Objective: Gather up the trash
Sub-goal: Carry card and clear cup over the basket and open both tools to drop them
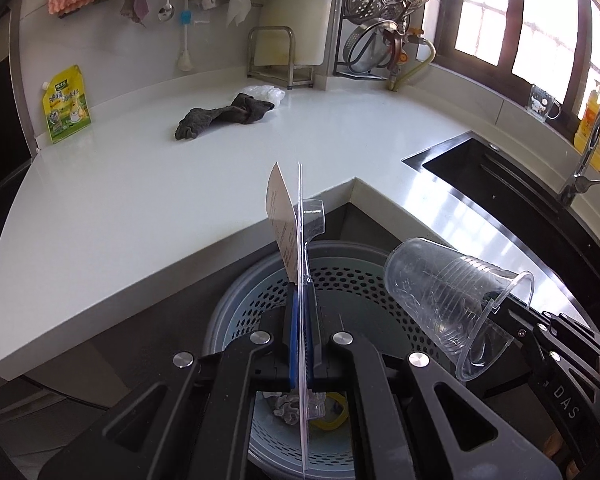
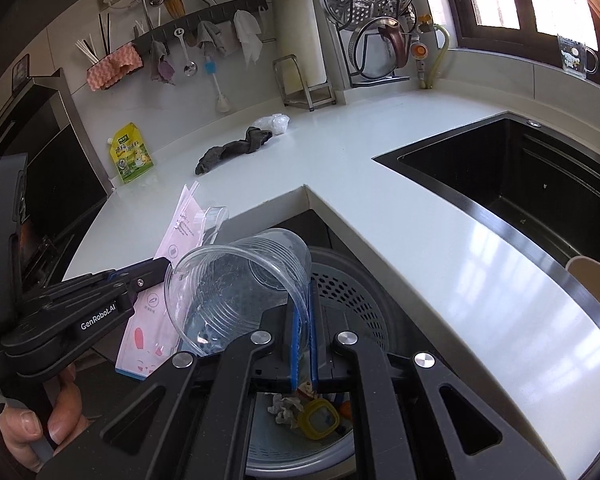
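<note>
Both tongs are clamped over our bin [image 1: 236, 312] (left [image 1: 302, 280] on a blister pack [image 1: 288, 216], right [image 2: 304, 292] on a plastic cup [image 2: 240, 280]), neither dropped yet, rag [image 1: 220, 118] left.

A clear ribbed cup [image 2: 240, 280] and a pink printed packet [image 2: 156, 320] are seen above a grey perforated bin [image 1: 340, 292]; the surface [image 1: 140, 184] is white, the rag [image 1: 224, 116] dark grey, the pouch [image 1: 66, 104] yellow-green.
</note>
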Tool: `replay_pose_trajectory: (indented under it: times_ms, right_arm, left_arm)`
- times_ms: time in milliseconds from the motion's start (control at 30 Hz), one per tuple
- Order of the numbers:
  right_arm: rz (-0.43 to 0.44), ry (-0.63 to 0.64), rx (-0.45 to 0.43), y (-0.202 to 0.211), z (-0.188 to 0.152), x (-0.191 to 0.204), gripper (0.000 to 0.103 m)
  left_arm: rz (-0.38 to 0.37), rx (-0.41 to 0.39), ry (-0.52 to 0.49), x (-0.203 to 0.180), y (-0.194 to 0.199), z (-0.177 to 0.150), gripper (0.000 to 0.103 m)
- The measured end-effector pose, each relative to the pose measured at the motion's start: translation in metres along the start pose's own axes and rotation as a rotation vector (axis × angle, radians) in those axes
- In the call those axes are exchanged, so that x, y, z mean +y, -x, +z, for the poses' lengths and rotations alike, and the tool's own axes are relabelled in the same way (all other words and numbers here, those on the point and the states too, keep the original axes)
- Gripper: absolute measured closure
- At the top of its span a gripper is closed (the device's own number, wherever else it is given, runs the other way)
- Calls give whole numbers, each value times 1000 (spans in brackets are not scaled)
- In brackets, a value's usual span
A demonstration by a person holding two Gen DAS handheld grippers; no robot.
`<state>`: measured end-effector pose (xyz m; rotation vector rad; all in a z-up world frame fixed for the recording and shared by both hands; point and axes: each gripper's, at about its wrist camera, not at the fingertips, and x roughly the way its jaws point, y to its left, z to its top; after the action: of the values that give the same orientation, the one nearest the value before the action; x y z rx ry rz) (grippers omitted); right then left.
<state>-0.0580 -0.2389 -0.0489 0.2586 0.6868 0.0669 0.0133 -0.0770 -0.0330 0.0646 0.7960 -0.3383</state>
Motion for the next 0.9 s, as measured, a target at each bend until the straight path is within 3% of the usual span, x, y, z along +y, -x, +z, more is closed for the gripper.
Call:
replay_pose_trajectory:
  times_ms: [900]
  right_arm:
    - [-17,17,144,-47,-37,0,99]
  left_arm:
    - [-29,175,17,10,-52,-44,99]
